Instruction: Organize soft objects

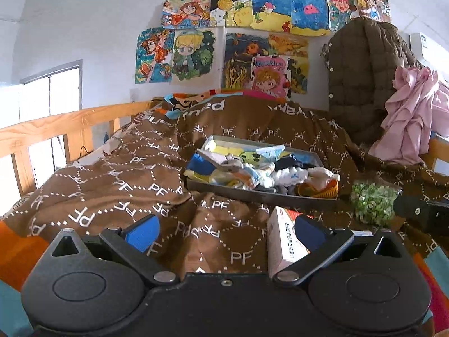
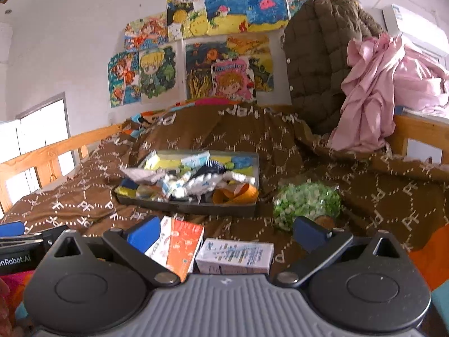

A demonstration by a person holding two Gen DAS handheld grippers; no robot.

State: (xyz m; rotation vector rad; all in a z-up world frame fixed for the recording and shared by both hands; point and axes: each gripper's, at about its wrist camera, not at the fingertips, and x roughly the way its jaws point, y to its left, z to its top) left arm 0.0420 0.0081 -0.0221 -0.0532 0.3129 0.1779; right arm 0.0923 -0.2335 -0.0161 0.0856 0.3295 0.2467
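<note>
A grey tray [image 1: 261, 195] [image 2: 185, 207] sits on the brown patterned blanket [image 1: 112, 185] [image 2: 378, 196], piled with soft toys, socks and packets. A clear bag of green bits [image 1: 373, 203] [image 2: 307, 203] lies right of the tray. My left gripper [image 1: 224, 231] is open and empty above the blanket, with an orange-and-white box [image 1: 283, 241] by its right finger. My right gripper [image 2: 224, 233] is open and empty, above the orange-and-white box [image 2: 179, 245] and a white box [image 2: 234, 255]. The right gripper's body shows at the left wrist view's right edge [image 1: 421, 213].
A wooden bed rail [image 1: 56, 129] [image 2: 42, 157] runs along the left. A brown quilted jacket [image 1: 364, 78] [image 2: 317, 64] and pink cloth [image 1: 412, 118] [image 2: 373, 90] hang at the back right. Drawings [image 1: 238, 33] cover the wall.
</note>
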